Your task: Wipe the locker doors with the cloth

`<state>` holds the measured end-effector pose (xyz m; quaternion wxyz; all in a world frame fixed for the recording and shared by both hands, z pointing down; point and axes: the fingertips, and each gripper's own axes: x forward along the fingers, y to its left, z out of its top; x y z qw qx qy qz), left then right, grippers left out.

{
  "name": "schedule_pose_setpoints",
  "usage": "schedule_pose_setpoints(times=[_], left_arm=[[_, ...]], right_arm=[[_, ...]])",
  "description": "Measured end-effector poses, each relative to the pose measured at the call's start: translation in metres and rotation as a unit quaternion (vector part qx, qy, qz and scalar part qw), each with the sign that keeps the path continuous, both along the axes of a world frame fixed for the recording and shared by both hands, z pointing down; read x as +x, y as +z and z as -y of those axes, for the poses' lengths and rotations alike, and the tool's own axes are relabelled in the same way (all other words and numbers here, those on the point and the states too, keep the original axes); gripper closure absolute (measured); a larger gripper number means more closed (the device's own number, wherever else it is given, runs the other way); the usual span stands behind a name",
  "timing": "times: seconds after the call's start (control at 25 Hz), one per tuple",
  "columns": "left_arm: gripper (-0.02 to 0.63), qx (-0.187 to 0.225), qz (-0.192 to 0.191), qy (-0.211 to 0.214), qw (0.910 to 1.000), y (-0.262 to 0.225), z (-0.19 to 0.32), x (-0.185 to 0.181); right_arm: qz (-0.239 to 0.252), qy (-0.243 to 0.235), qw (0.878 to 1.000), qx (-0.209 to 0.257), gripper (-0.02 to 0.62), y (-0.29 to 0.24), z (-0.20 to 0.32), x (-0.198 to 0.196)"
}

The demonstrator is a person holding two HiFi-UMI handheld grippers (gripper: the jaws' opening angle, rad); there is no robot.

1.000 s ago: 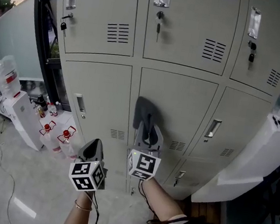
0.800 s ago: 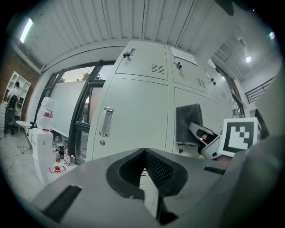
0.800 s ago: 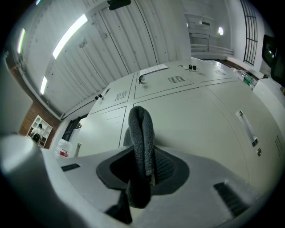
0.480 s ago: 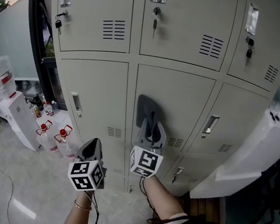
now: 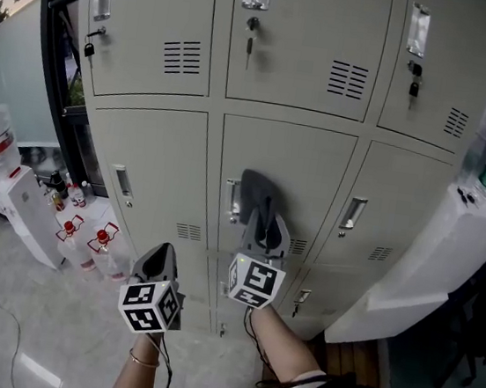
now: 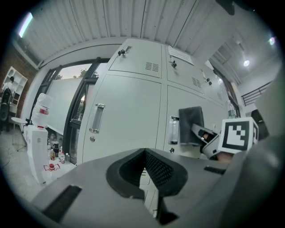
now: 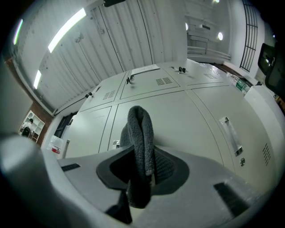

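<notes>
A bank of pale grey locker doors [image 5: 289, 150] fills the head view. My right gripper [image 5: 265, 227] is shut on a dark grey cloth [image 5: 255, 197], which lies against the middle door of the middle row, beside that door's handle [image 5: 232, 201]. In the right gripper view the folded cloth [image 7: 140, 138] stands up between the jaws. My left gripper [image 5: 157, 266] hangs lower and to the left, away from the doors, its jaws together with nothing in them. From the left gripper view the cloth [image 6: 190, 124] and the right gripper [image 6: 213, 139] show at the right.
A water dispenser [image 5: 12, 194] and several bottles [image 5: 86, 239] stand on the floor at the left by a dark window frame [image 5: 54, 75]. A white machine [image 5: 429, 266] juts out at the right, close to the lockers. Keys hang in the upper doors' locks [image 5: 251, 34].
The right gripper and cloth have stayed on the middle door while the head view shifted; the lockers now sit lower and more to the left in the picture. The left gripper has barely moved.
</notes>
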<state>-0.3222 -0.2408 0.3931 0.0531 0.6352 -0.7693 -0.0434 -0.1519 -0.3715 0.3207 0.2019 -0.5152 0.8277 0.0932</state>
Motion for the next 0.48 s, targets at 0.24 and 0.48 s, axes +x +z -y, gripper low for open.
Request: schedule_pose_setpoints(times=[0.24, 0.48], left_arm=[[0.603, 0.000, 0.002, 0.006, 1.0000, -0.002, 0.003, 0.011], [0.603, -0.002, 0.001, 0.016, 0.9999, -0.001, 0.010, 0.025]], right_arm=[[0.011, 0.011, 1.000, -0.009, 0.520, -0.002, 0.007, 0.022], [0.017, 0.029, 0.999, -0.015, 0.520, 0.000, 0.013, 0.048]])
